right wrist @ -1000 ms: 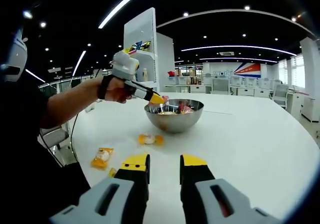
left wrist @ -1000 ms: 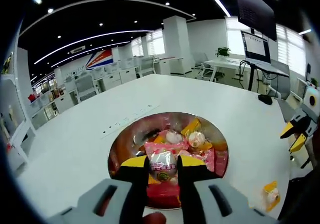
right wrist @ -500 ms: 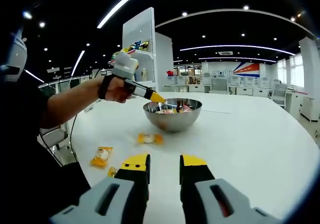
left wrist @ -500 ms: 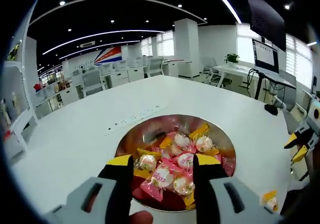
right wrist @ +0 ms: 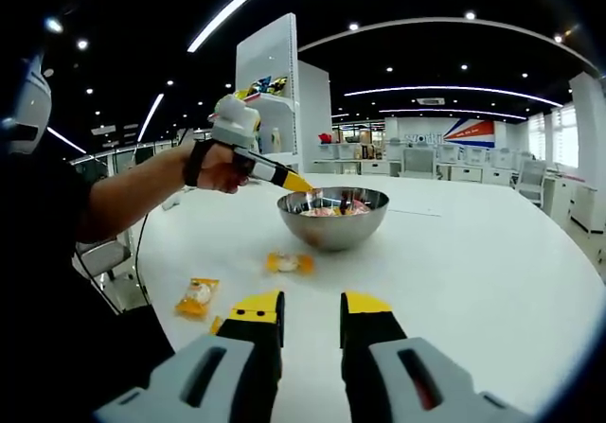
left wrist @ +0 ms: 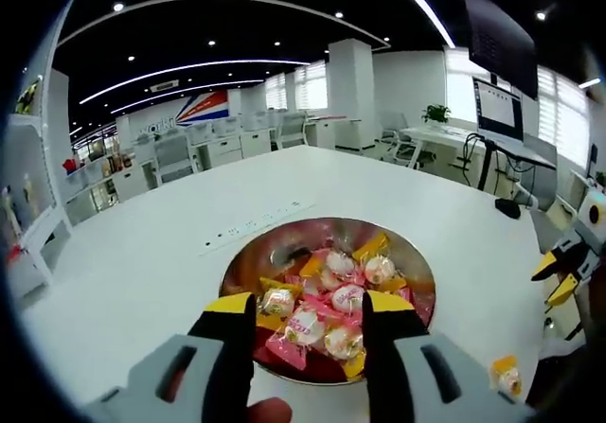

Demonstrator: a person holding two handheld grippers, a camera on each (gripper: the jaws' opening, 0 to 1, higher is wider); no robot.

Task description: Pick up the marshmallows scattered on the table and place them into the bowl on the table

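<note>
Now that its jaws have spread and dropped the pink marshmallow, the left gripper [left wrist: 308, 311] hangs empty over the shiny metal bowl [left wrist: 256, 257]. Right gripper [right wrist: 311, 311] waits, jaws apart; orange-wrapped marshmallows [right wrist: 289, 263] lie on the white worktop [right wrist: 473, 253].

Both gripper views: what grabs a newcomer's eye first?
The shiny round steel bowl, heaped with pink and yellow wrapped marshmallows, sits on the white table under the open left gripper. In the right gripper view, two yellow-wrapped marshmallows, and, lie on the table before the bowl.
</note>
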